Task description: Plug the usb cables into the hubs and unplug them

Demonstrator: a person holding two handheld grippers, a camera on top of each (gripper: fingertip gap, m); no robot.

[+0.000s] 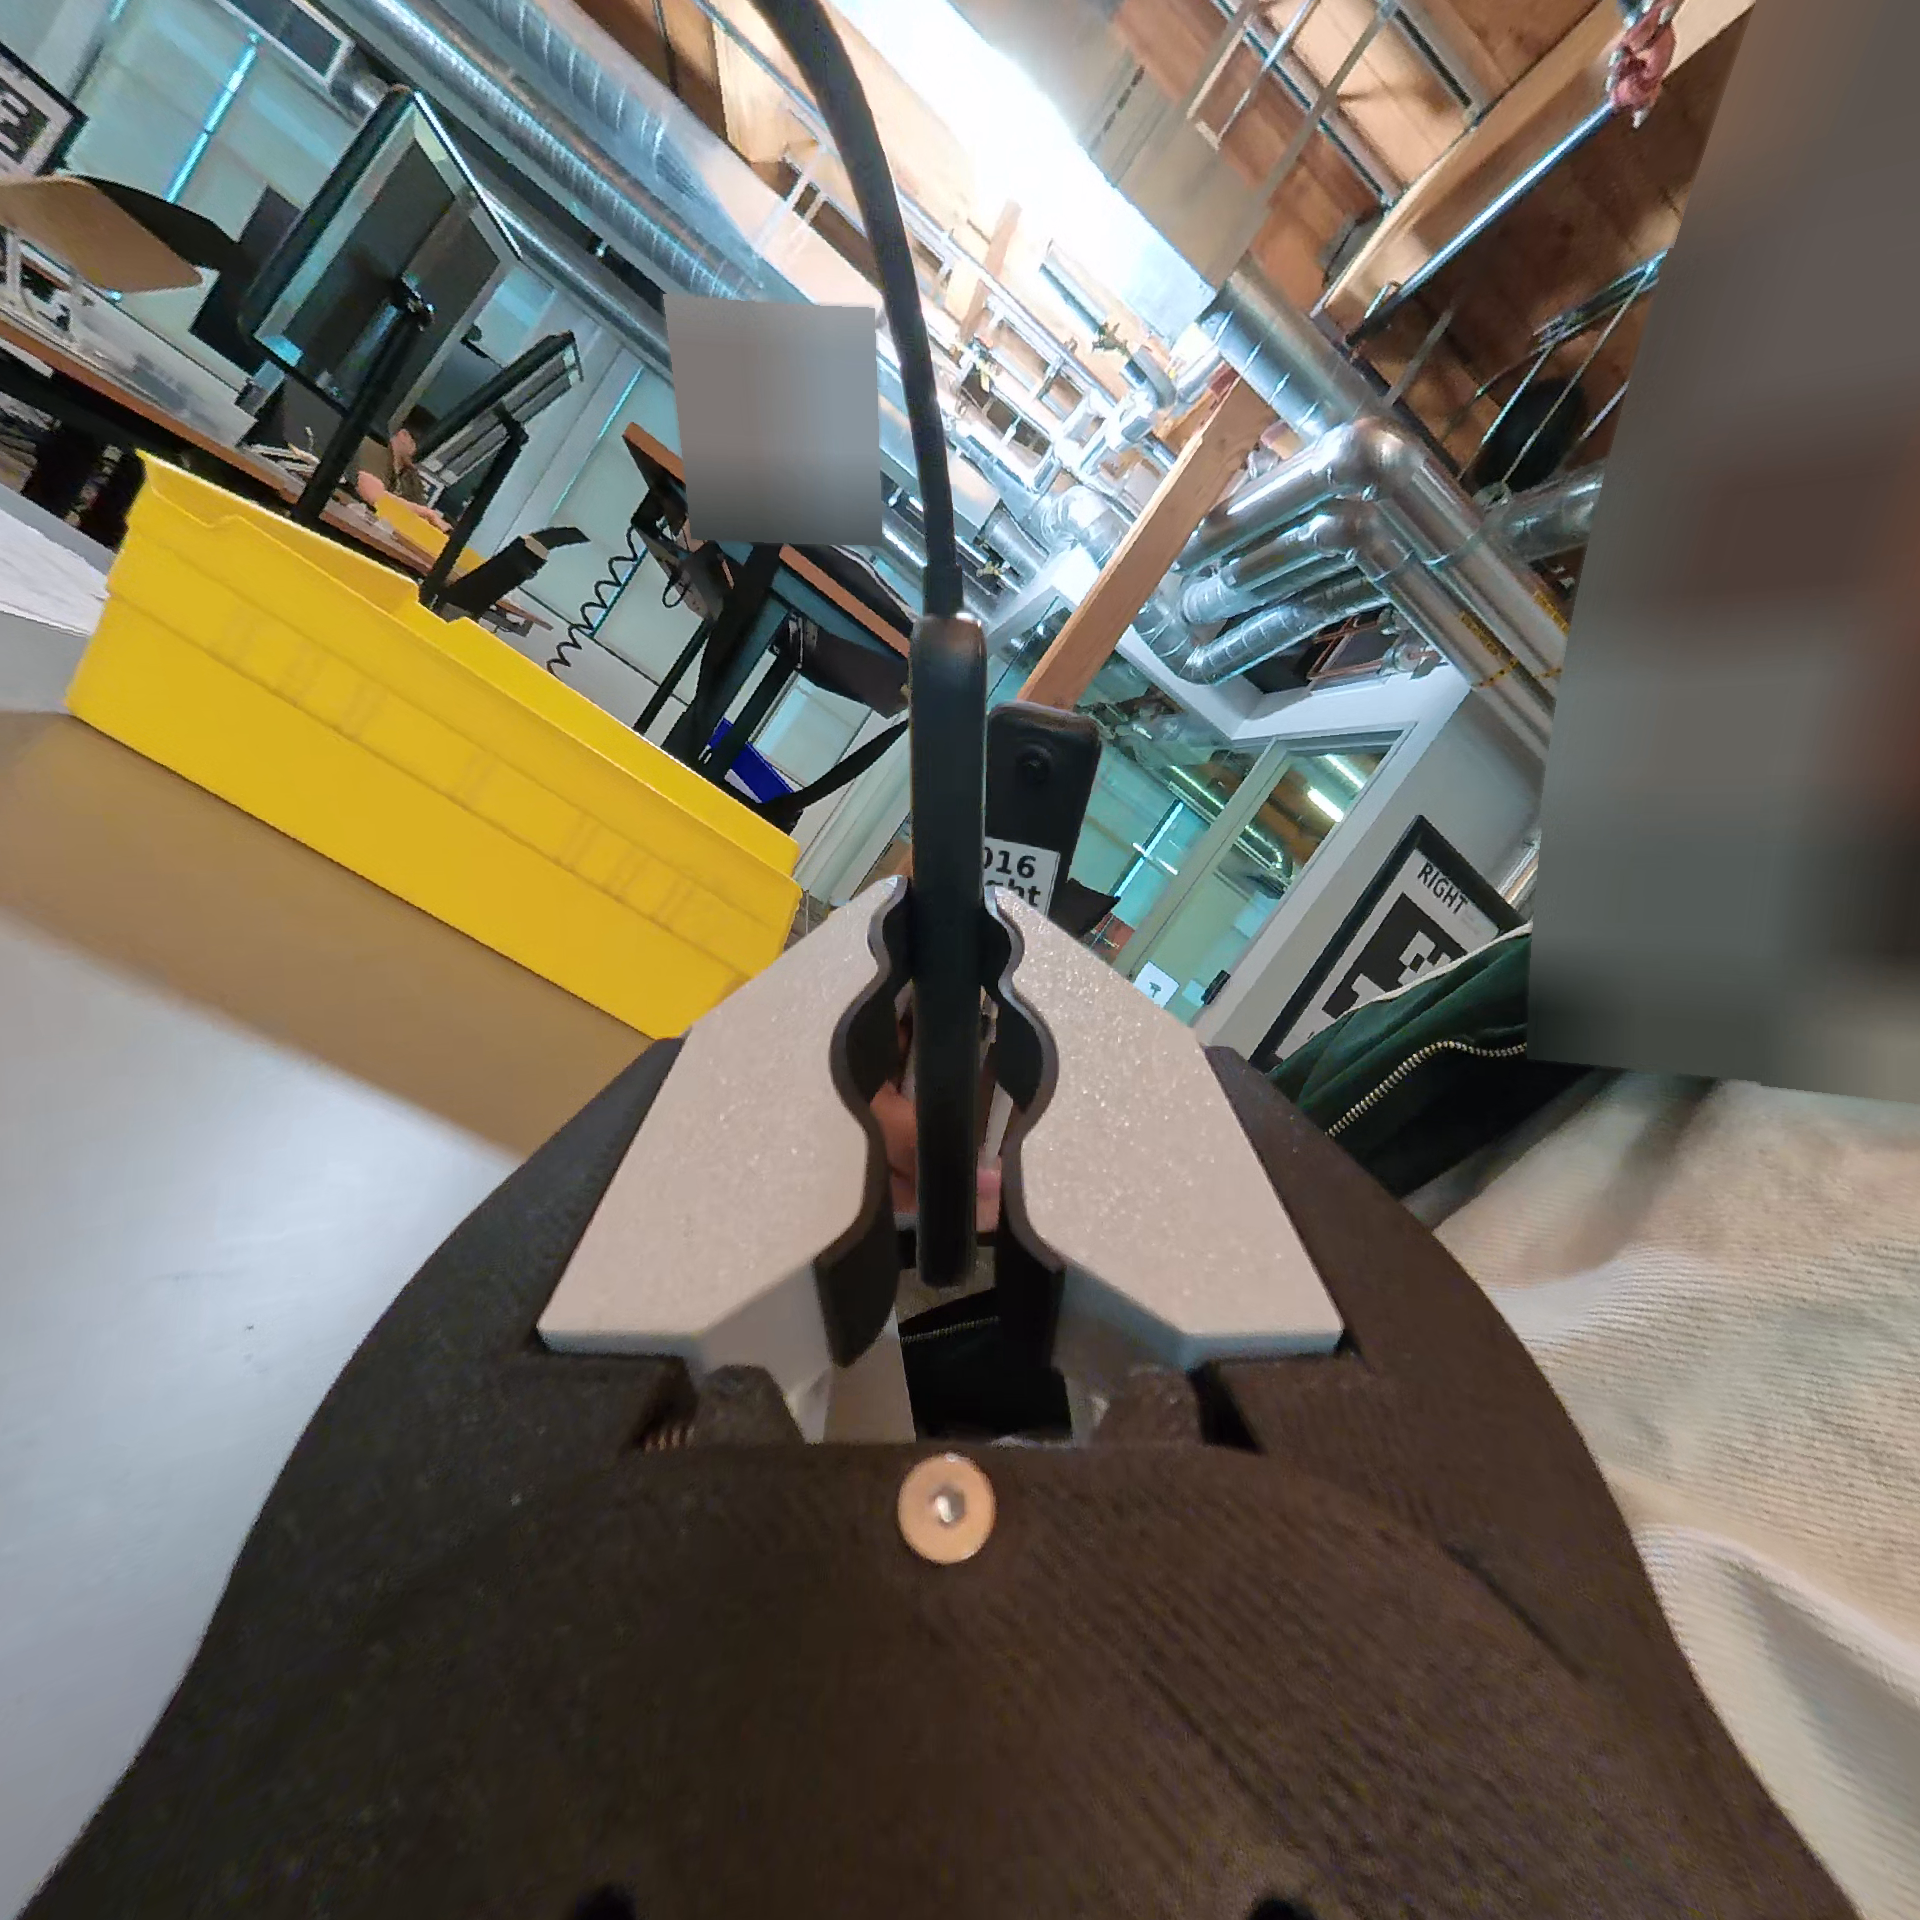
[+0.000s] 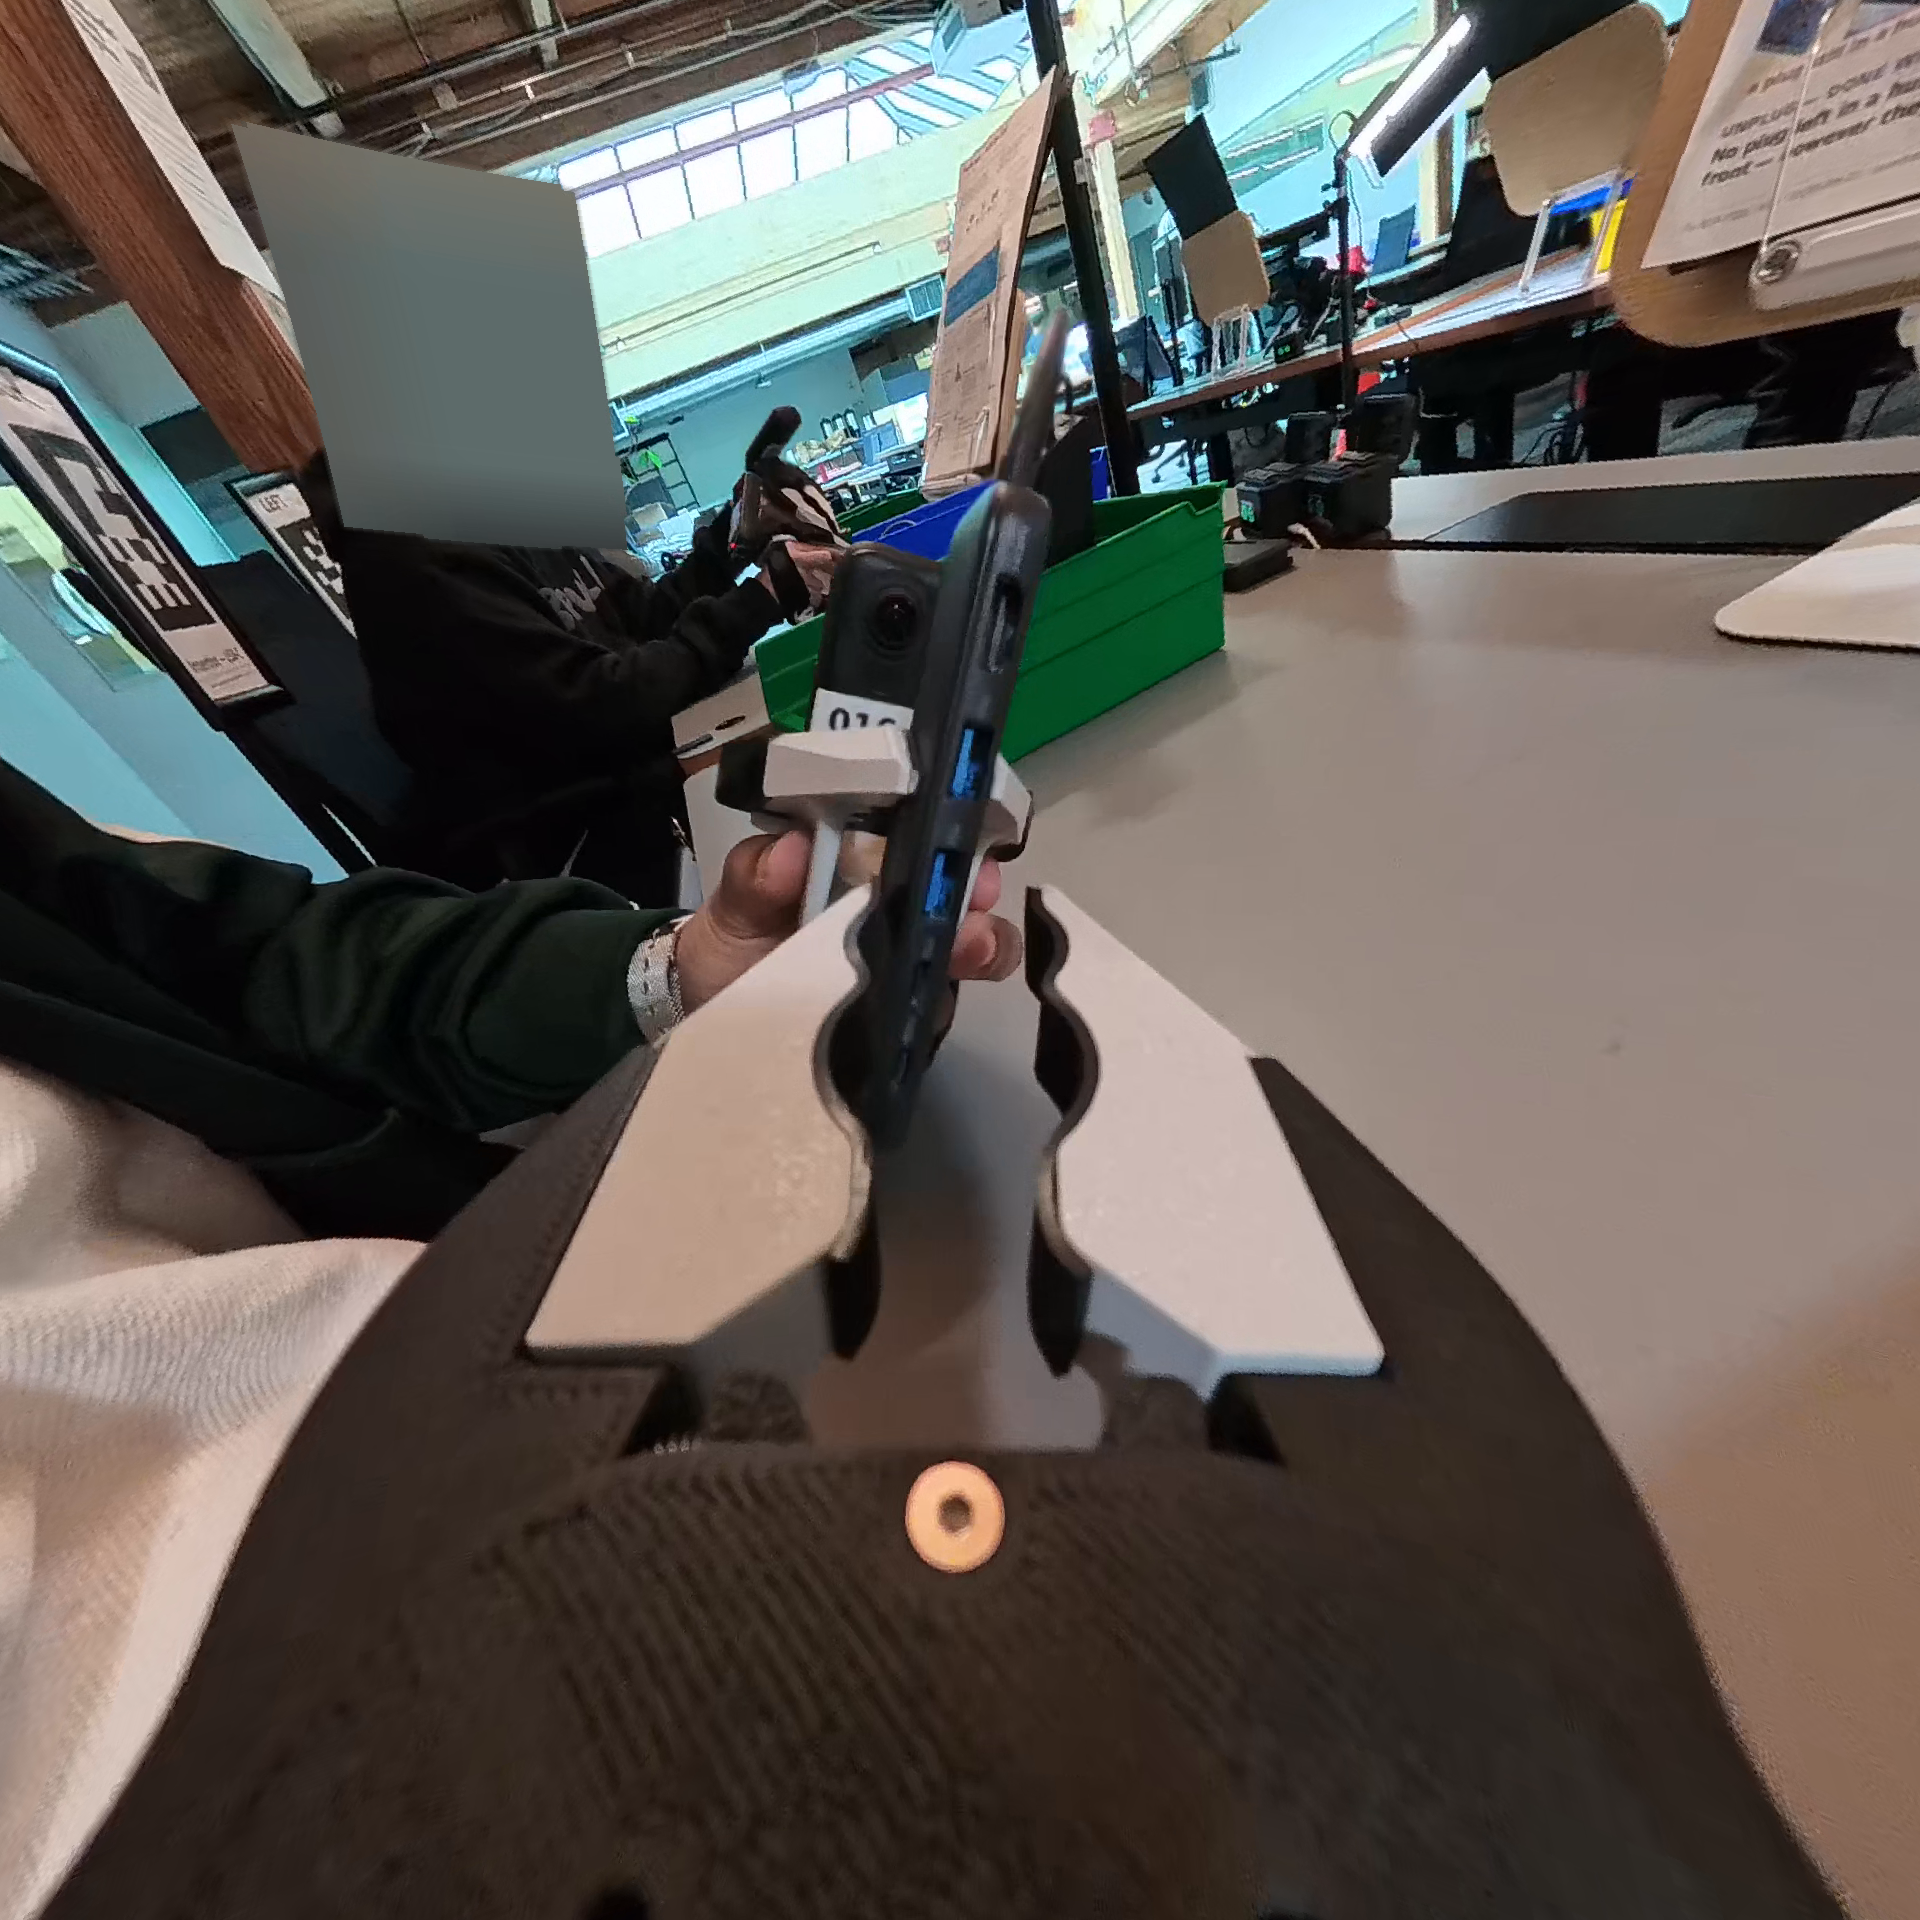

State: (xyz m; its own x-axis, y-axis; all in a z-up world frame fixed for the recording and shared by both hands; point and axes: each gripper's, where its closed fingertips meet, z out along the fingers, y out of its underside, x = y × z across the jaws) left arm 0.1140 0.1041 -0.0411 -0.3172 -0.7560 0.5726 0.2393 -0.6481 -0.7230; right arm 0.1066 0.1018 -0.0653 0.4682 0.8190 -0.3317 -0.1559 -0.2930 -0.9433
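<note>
Left wrist view: the left hand-held gripper (image 1: 948,935) is clenched on a black hub (image 1: 945,935), which stands on edge between the grey fingers (image 1: 727,1153) and pokes out past their tips. The hub's black cable (image 1: 894,301) rises from its far end and curves up and away to the left. Left of the hub, a yellow bin (image 1: 416,717) sits on the bench (image 1: 208,1195). Just behind the hub is the other gripper's camera, and right of the hub a green sleeve (image 1: 1403,1029) with a zip shows over pale cloth.

Right wrist view: the right hand-held gripper (image 2: 940,914) is released, its two fingers apart with bench showing between them. The hub (image 2: 956,790) stands almost upright ahead, its near end lying against the inside of the right gripper's left finger (image 2: 727,1122); the other finger is clear of it. Blue ports run down the hub's edge facing the lens. The left hand-held gripper (image 2: 894,769) grips the hub partway up, and a bare hand (image 2: 748,914) in a green sleeve holds that gripper. Behind the hub a green bin (image 2: 1122,603) rests on the bench (image 2: 1455,883), with a blue bin (image 2: 914,525) beyond it. Left of the hub another person in black works at the same bench.
</note>
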